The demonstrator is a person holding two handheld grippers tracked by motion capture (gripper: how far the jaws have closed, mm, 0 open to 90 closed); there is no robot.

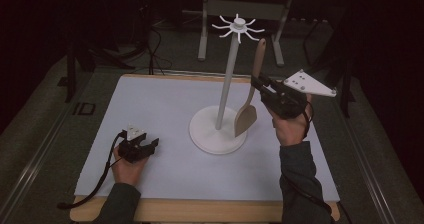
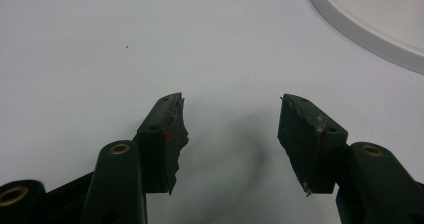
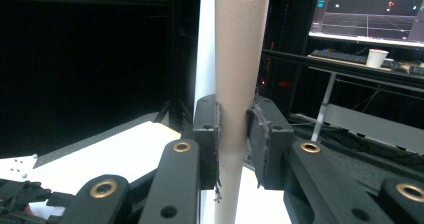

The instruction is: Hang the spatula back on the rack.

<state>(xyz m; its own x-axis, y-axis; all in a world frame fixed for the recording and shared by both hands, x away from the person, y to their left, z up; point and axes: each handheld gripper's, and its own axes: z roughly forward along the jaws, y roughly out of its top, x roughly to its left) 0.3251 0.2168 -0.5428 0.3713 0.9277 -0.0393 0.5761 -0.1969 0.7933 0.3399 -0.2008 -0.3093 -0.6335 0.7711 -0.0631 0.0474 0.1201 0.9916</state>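
Note:
A white hanging stand [image 1: 227, 79] rises from a round base [image 1: 210, 136] mid-table, its top ringed with hooks [image 1: 239, 26]. A beige spatula [image 1: 252, 91] is held upright just right of the pole, blade down over the base. My right gripper [image 1: 260, 81] is shut on the spatula's handle [image 3: 235, 84], with the stand's white pole [image 3: 206, 44] right behind it. My left gripper [image 1: 145, 145] rests low on the white table at the left, open with nothing between its fingers [image 2: 167, 134]. The stand's base rim [image 2: 370, 24] shows at the upper right of the left gripper view.
The white board [image 1: 165, 109] sits on a wooden table with dark floor around it. A metal frame [image 1: 240, 14] stands behind the table. A monitor [image 3: 370, 9] and a paper cup [image 3: 376, 58] sit on a desk in the background.

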